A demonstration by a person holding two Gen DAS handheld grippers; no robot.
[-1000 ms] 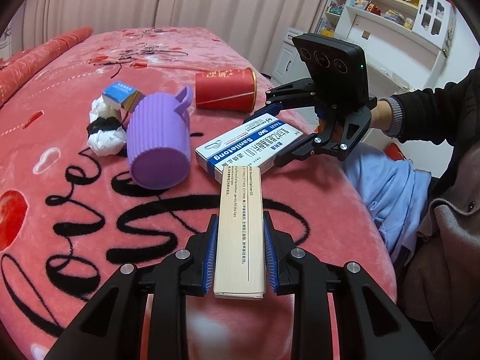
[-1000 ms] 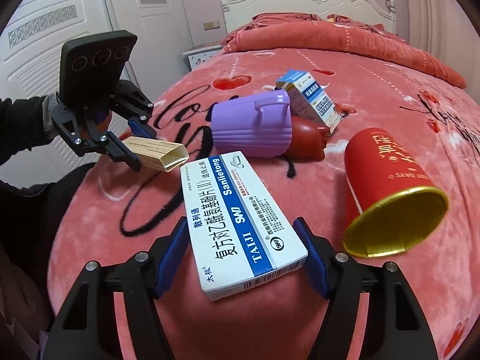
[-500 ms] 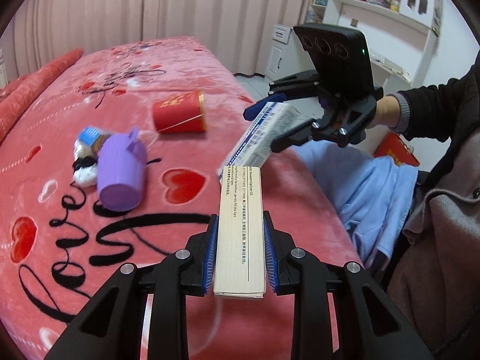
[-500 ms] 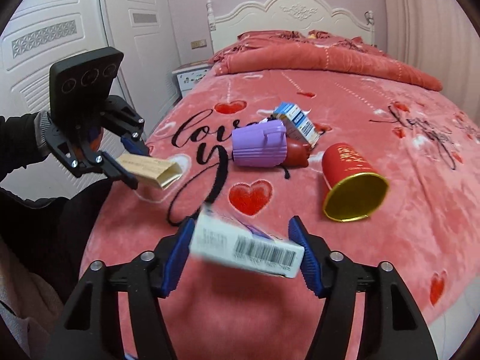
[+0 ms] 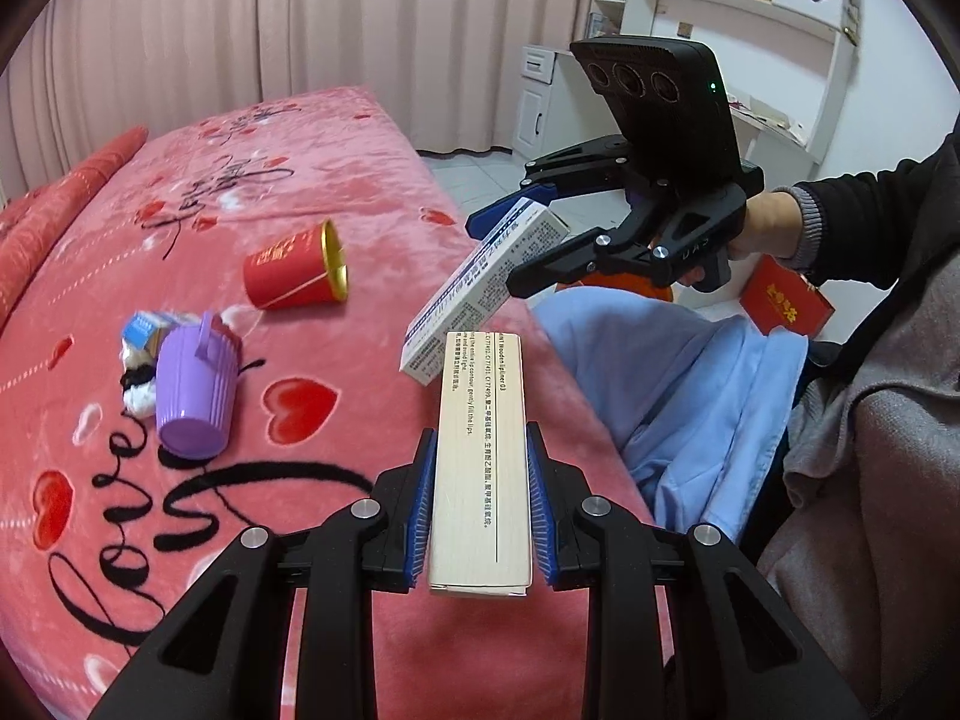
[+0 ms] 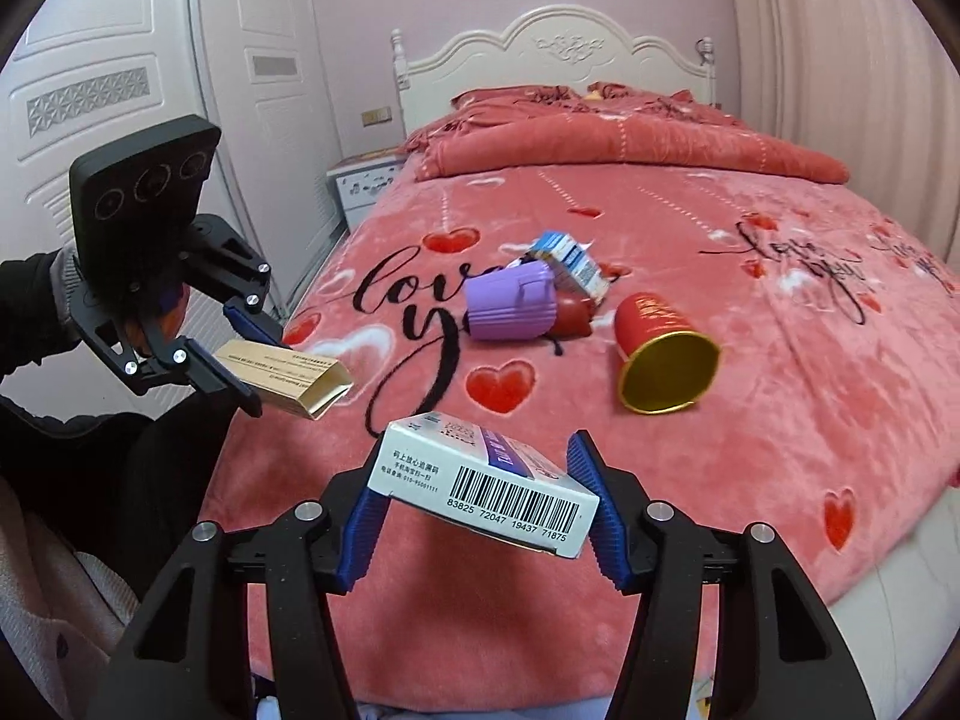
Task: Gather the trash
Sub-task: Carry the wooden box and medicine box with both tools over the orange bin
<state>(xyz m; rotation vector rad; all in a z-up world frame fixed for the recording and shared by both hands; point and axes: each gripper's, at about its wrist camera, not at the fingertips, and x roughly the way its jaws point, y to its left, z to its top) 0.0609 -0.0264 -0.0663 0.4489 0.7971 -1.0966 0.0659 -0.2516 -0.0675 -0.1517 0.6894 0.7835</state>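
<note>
Right claw (image 6: 480, 504) has lifted medicine box (image 6: 480, 480) higher.

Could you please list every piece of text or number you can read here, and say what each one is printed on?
"83825 72047 19437 71875": under the barcode on the white medicine box in the right hand-held gripper.
"Wooden lipliner 03": tan carton in the left hand-held gripper.
"love": pink blanket.
Red paper cup lettering and the small blue-white box: too blurred.

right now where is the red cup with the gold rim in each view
Left wrist: red cup lies on its side left of centre, beyond the purple bin.
Right wrist: red cup right of centre, gold mouth facing the camera.
Shared landmark: the purple bin lying beside it on the bed.
</note>
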